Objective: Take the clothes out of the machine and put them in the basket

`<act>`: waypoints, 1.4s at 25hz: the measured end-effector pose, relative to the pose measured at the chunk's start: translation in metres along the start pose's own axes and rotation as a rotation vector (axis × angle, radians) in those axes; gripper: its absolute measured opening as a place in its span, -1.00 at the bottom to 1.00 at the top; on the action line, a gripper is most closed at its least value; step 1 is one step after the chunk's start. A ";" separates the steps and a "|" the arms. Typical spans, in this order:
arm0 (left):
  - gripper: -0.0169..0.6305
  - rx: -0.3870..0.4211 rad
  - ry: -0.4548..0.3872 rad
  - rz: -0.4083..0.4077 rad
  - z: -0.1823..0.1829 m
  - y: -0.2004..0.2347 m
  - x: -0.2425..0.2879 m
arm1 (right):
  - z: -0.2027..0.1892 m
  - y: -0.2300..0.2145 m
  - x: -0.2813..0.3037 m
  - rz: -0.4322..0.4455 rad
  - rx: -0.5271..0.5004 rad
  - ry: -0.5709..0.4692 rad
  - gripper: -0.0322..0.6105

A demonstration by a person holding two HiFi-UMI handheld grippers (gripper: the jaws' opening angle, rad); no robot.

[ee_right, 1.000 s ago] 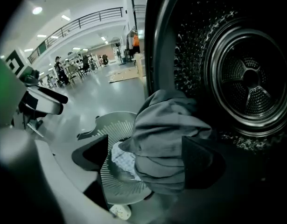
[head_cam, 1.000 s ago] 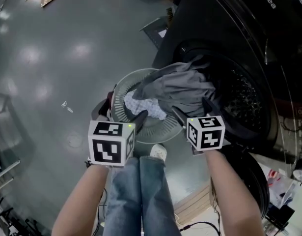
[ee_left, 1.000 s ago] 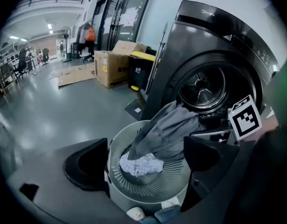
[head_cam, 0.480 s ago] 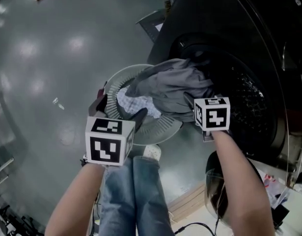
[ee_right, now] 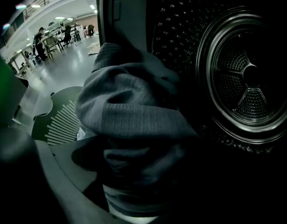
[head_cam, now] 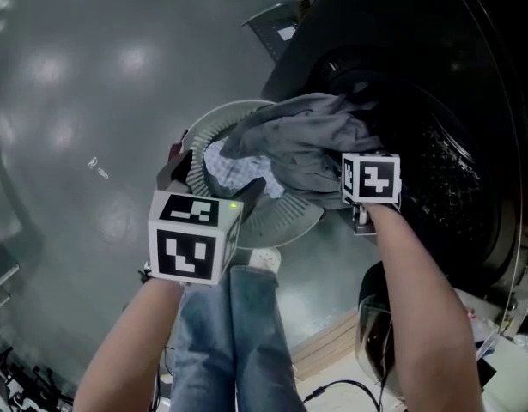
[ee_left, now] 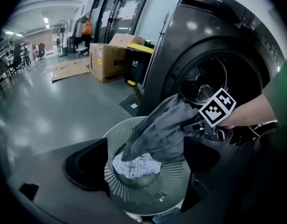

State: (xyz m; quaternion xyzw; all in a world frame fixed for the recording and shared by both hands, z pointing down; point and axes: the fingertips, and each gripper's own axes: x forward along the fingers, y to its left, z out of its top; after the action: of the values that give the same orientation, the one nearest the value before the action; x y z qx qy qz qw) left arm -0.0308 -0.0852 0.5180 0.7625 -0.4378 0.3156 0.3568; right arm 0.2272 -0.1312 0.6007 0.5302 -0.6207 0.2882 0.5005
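A grey garment (head_cam: 311, 144) hangs out of the black machine's drum opening (head_cam: 435, 174) and drapes over the rim of the round pale basket (head_cam: 208, 123) on the floor. A white patterned cloth (head_cam: 233, 170) lies in the basket. My left gripper (head_cam: 214, 187) hovers over the basket's near edge, jaws wide open and empty; in the left gripper view the basket (ee_left: 134, 190) and garment (ee_left: 164, 129) show between its fingers (ee_left: 87, 164). My right gripper (head_cam: 367, 191) points steeply down at the garment by the drum mouth. Its jaws stand wide, with grey folds (ee_right: 134, 115) bunched between them.
The machine's round door (head_cam: 379, 333) hangs open at the lower right. The person's jeans and white shoe (head_cam: 268, 260) stand just before the basket. A cardboard box (ee_left: 110, 55) and a dark bin (ee_left: 138, 62) sit further back on the grey floor.
The right gripper has moved right and down onto the grey garment at the drum mouth and tipped steeper. The left gripper has sunk slightly toward the basket.
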 end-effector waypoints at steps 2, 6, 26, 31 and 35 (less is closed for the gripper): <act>0.62 0.003 -0.004 0.002 0.000 0.003 -0.001 | 0.001 0.000 0.000 -0.025 -0.008 0.012 0.56; 0.60 -0.005 -0.012 0.015 0.002 0.012 -0.005 | -0.005 0.023 -0.006 0.037 -0.037 0.088 -0.14; 0.52 -0.038 0.003 0.061 -0.004 0.040 -0.043 | 0.021 0.122 -0.075 0.256 0.147 -0.096 -0.55; 0.51 -0.035 0.001 0.056 -0.008 0.040 -0.047 | 0.023 0.161 -0.086 0.379 0.155 -0.096 -0.55; 0.51 -0.048 -0.004 0.059 -0.011 0.043 -0.049 | 0.022 0.198 -0.097 0.568 0.190 -0.075 -0.54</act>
State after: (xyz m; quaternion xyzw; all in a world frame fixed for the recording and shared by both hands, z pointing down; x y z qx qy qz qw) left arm -0.0920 -0.0705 0.4963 0.7413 -0.4682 0.3136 0.3645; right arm 0.0271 -0.0607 0.5379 0.3903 -0.7325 0.4535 0.3247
